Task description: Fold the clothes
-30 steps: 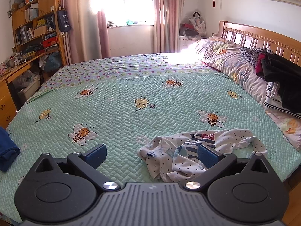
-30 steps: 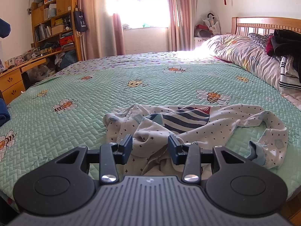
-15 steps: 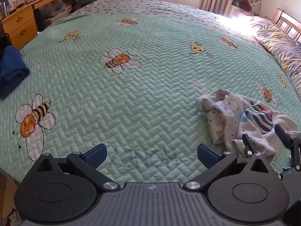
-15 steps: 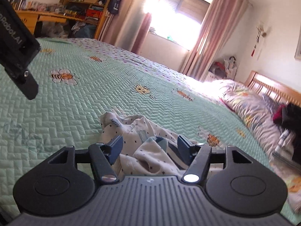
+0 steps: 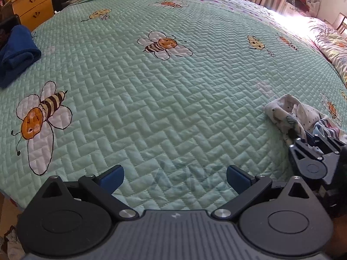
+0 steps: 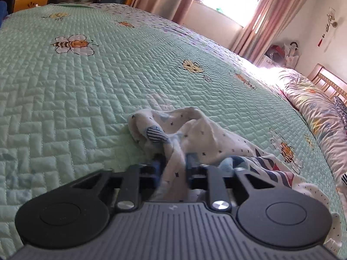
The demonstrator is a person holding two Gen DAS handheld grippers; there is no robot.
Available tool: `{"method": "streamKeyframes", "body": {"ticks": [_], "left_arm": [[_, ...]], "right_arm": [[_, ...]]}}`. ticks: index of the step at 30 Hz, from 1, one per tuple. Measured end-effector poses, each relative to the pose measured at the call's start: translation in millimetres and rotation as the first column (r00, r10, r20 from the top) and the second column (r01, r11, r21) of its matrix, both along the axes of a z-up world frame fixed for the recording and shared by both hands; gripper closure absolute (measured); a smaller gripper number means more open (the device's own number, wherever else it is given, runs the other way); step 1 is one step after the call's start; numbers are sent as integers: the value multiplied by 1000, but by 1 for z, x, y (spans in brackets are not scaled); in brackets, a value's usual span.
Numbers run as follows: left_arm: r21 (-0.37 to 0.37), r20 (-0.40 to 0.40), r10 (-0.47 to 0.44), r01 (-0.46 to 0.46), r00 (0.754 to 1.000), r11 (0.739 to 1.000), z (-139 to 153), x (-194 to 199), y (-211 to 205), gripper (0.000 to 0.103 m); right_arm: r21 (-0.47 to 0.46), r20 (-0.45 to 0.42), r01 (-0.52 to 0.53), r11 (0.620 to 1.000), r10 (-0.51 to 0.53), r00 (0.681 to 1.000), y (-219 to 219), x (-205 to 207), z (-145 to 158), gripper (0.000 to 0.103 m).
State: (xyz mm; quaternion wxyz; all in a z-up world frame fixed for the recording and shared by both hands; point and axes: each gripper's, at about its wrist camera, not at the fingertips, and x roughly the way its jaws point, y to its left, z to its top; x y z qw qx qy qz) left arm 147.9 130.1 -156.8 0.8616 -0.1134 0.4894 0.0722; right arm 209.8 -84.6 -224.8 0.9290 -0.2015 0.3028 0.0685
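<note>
A crumpled white garment (image 6: pixel 195 127) with small dark specks and a striped patch lies on the green bee-print quilt (image 6: pixel 86 82), near the bed's front right. My right gripper (image 6: pixel 173 168) has its jaws closing, and a fold of the garment fills the gap with both pads against it. In the left wrist view the same garment (image 5: pixel 288 112) sits at the far right, with the right gripper (image 5: pixel 300 139) biting its near edge. My left gripper (image 5: pixel 174 176) is open over bare quilt (image 5: pixel 173 99), to the left of the garment, with nothing between its fingers.
A folded dark blue cloth (image 5: pixel 17 54) rests at the quilt's left edge. Wooden drawers (image 5: pixel 32 6) stand beyond it. A floral duvet (image 6: pixel 314 112) and wooden headboard (image 6: pixel 329 82) line the right side. The bed's front edge runs just under both grippers.
The left gripper sank and tipped down toward the quilt, left of the garment. The right gripper rolled, moved onto the garment's near edge, opened wider, then closed on a fold.
</note>
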Motion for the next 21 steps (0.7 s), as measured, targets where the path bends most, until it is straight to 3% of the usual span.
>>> {"method": "streamKeyframes", "body": {"ticks": [3, 7, 10, 12, 13, 14, 15, 18, 21], "left_arm": [[-22, 9, -5, 6, 1000, 1000, -3, -2, 2, 2], [-41, 10, 11, -11, 1000, 999, -4, -5, 7, 2], [-47, 34, 35, -33, 999, 998, 5, -12, 14, 2], [-52, 56, 57, -54, 997, 997, 14, -17, 20, 2], [-56, 67, 67, -63, 996, 996, 18, -19, 23, 2], [-60, 77, 75, -70, 994, 996, 22, -21, 26, 2], [-61, 85, 80, -75, 993, 995, 26, -24, 28, 2], [-50, 99, 76, -72, 992, 996, 31, -32, 30, 1], [-42, 88, 71, -67, 994, 997, 27, -36, 30, 1]], "right_arm": [[198, 4, 30, 980, -31, 999, -21, 0, 32, 89], [381, 139, -64, 922, 12, 990, -31, 1, 115, 90], [554, 264, -196, 809, 53, 963, -41, 2, 194, 90], [640, 313, -254, 726, 56, 948, -46, 1, 230, 83], [664, 304, -267, 699, 74, 950, -44, 5, 238, 58], [679, 273, -271, 682, 108, 956, -41, 11, 241, 11], [685, 216, -268, 678, 161, 963, -36, 20, 234, 2], [679, 97, -205, 705, 190, 977, -29, 16, 194, 9], [720, 39, -115, 685, 125, 991, -49, -16, 149, 9]]}}
